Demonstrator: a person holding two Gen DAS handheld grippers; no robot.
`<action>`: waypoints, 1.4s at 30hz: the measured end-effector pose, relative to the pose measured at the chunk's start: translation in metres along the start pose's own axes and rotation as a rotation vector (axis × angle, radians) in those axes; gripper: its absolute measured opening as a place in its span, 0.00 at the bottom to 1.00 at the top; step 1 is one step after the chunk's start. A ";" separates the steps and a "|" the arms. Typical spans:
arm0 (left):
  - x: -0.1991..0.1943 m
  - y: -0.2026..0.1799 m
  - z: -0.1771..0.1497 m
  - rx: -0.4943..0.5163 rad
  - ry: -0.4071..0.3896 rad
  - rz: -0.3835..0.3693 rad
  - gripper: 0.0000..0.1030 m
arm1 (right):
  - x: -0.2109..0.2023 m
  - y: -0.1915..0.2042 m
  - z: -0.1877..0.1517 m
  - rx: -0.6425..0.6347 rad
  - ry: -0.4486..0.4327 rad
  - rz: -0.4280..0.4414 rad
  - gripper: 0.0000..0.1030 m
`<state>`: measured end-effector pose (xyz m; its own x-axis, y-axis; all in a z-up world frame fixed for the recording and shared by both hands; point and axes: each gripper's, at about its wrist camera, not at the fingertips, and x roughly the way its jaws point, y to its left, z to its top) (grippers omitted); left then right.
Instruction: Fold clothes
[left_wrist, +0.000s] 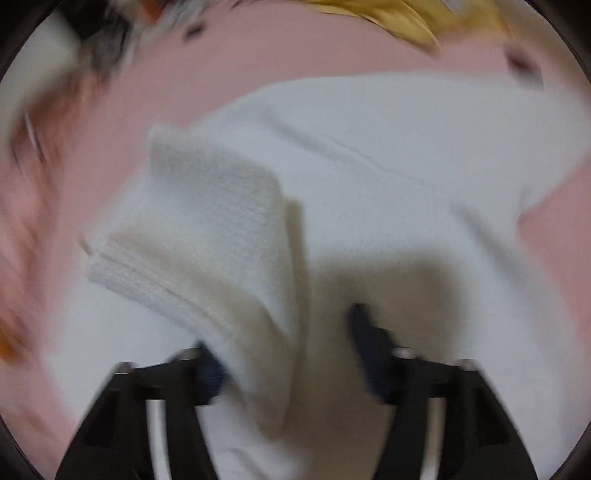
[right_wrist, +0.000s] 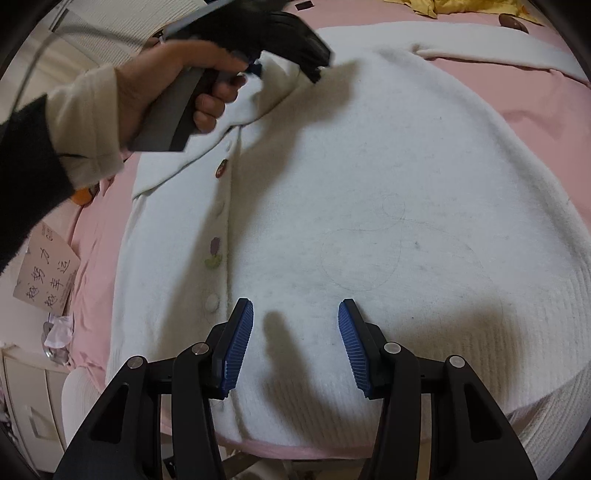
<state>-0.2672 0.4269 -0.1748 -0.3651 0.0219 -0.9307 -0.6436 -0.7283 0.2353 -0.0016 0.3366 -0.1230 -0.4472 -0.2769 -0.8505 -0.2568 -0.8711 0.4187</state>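
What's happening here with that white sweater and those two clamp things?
A person is folding a white knit cardigan spread on a pink bedsheet, with a handheld gripper in each hand. The left gripper has a ribbed sleeve cuff lying between its open jaws, over the cardigan's body. The right gripper hovers open above the hem, holding nothing. A yellow garment lies at the far edge.

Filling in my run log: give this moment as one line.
left tongs: open, cuff between | right tongs: open over cardigan | bed
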 end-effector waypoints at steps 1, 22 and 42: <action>-0.007 -0.007 0.000 0.033 -0.027 0.005 0.76 | 0.000 0.001 -0.001 -0.002 0.001 -0.002 0.48; -0.007 0.277 -0.195 -0.962 -0.145 -0.427 0.92 | 0.037 0.020 0.182 -0.338 -0.315 -0.184 0.48; 0.002 0.274 -0.186 -0.764 -0.191 -0.276 0.94 | 0.097 0.007 0.242 -0.426 -0.278 -0.271 0.61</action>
<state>-0.3194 0.0995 -0.1642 -0.4131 0.3333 -0.8475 -0.1180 -0.9424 -0.3131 -0.2541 0.4020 -0.1260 -0.6367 0.0459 -0.7697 -0.0514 -0.9985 -0.0170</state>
